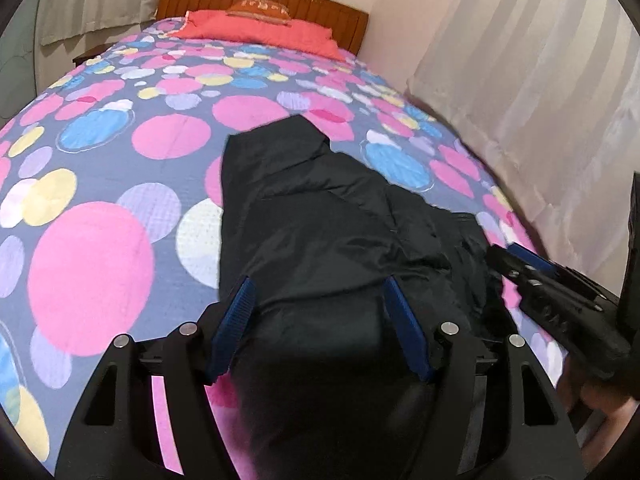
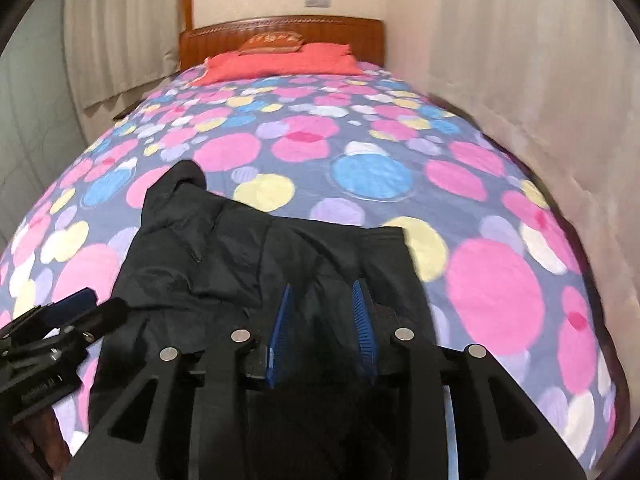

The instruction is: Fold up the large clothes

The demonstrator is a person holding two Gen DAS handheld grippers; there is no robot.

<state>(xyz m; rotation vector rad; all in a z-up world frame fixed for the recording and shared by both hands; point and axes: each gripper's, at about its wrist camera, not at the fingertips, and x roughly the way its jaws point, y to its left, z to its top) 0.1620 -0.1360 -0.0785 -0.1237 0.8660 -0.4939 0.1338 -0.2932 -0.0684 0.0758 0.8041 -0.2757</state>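
Left wrist view, black jacket [image 1: 320, 216] crumpled, partly folded on spotted bedspread [image 1: 92, 272]

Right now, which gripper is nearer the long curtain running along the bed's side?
Right. The right gripper is over the black jacket's curtain-side part. The left gripper is over the jacket's other side, farther from the curtain.

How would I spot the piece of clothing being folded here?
Start with the bed, covered in a sheet of pink, blue and yellow circles. At its near end, far from the red pillow, lies a black jacket, the only dark, plain thing there.
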